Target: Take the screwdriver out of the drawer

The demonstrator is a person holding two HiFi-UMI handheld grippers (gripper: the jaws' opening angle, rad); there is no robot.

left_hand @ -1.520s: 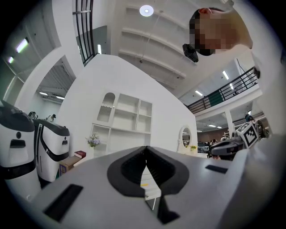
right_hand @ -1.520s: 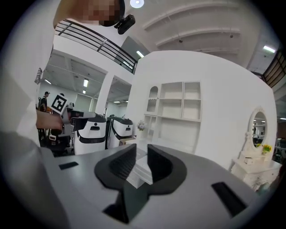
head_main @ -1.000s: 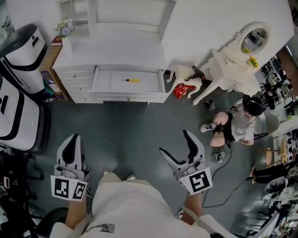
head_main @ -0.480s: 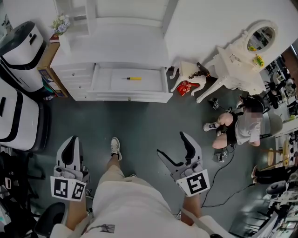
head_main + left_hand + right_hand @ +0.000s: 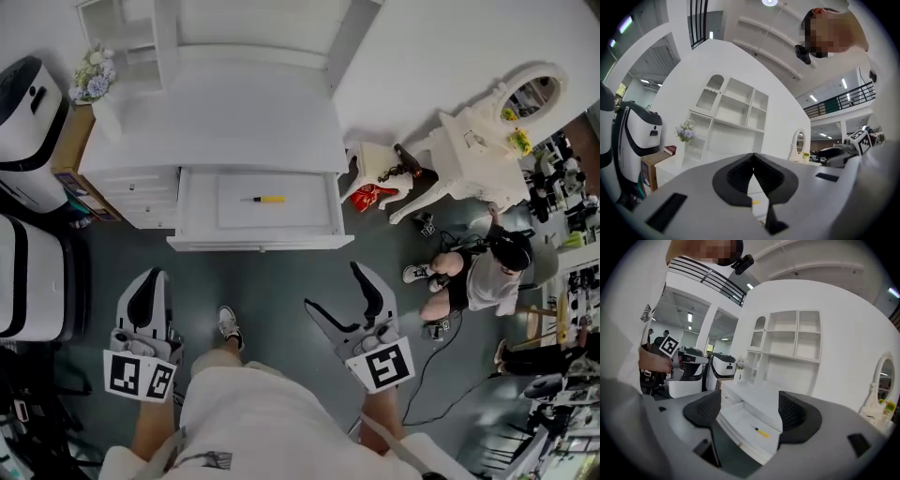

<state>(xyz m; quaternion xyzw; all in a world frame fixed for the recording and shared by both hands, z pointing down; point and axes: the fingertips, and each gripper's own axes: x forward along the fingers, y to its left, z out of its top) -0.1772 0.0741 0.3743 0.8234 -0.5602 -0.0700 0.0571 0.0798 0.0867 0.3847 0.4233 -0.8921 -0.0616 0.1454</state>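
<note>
A yellow-handled screwdriver (image 5: 266, 199) (image 5: 762, 431) lies alone on the floor of the pulled-out white drawer (image 5: 192, 242) (image 5: 737, 440) of a white desk. My right gripper (image 5: 339, 290) (image 5: 746, 413) is open and empty, held over the grey floor in front of the drawer's right half. Well short of the drawer, low at the left, my left gripper (image 5: 145, 300) (image 5: 752, 174) is shut with nothing in it. In the left gripper view only a sliver of the yellow screwdriver handle (image 5: 755, 202) shows below the closed jaws.
The white desk (image 5: 225, 103) carries a shelf unit and a flower vase (image 5: 92, 80). White machines (image 5: 23, 103) stand at the left. A white dressing table (image 5: 478, 141) and stool (image 5: 370, 159) stand at the right; a person (image 5: 478, 272) sits on the floor there with cables nearby. My foot (image 5: 228, 325) is between the grippers.
I have stepped closer to the desk: the drawer and screwdriver now sit lower and larger in the head view. Both grippers keep their states; the right one has moved slightly forward.
</note>
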